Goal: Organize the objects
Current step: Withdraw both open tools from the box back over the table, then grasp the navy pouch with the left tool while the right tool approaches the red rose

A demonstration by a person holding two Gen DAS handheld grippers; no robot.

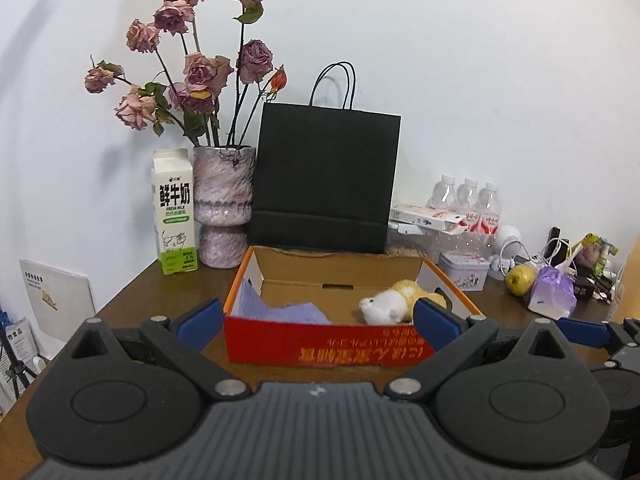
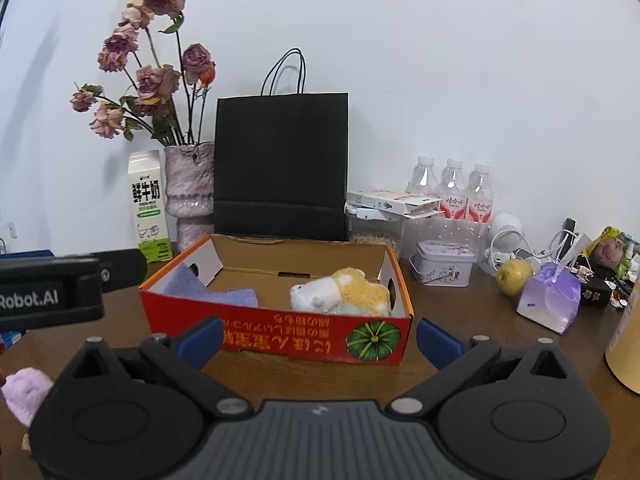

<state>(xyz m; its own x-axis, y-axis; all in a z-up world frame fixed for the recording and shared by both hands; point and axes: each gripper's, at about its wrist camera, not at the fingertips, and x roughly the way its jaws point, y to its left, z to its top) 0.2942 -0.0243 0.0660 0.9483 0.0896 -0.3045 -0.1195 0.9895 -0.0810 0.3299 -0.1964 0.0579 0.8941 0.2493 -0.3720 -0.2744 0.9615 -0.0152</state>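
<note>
A red and orange cardboard box (image 1: 320,344) (image 2: 280,332) sits open on the brown table. Inside lie a purple cloth (image 1: 276,312) (image 2: 216,292) at the left and a yellow and white plush toy (image 1: 396,302) (image 2: 344,292) at the right. My left gripper (image 1: 318,322) is open and empty, just in front of the box. My right gripper (image 2: 320,340) is open and empty, also in front of the box. The left gripper's body (image 2: 52,292) shows at the left of the right wrist view.
Behind the box stand a black paper bag (image 1: 324,180) (image 2: 280,168), a vase of dried roses (image 1: 222,208), a milk carton (image 1: 174,212). To the right are water bottles (image 2: 452,188), a tin (image 2: 442,266), a yellow fruit (image 2: 514,276), a purple pouch (image 2: 550,298).
</note>
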